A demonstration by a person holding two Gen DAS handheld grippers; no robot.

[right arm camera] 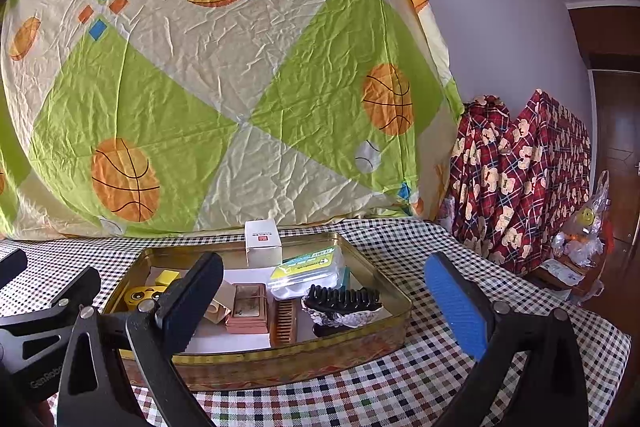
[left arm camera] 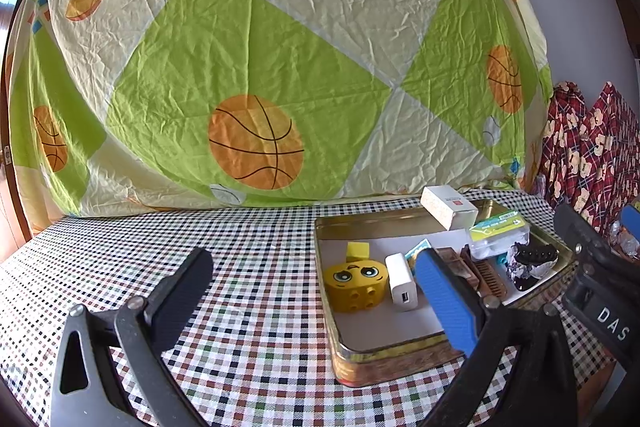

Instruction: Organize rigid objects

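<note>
Gold tin tray (right arm camera: 400,311) crowded: white box (right arm camera: 262,237), comb (right arm camera: 284,323), hair clip (right arm camera: 344,301).

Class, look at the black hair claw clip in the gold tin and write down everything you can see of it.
The black hair claw clip lies in the right end of the gold tin, near its front wall. It looks like hard, glossy plastic, with a row of curved teeth pointing upward. It rests on a crumpled, patterned dark-and-white wrapper or cloth; its underside is hidden. A wooden comb lies just to its left, a clear plastic box behind it. Neither gripper touches it.
</note>
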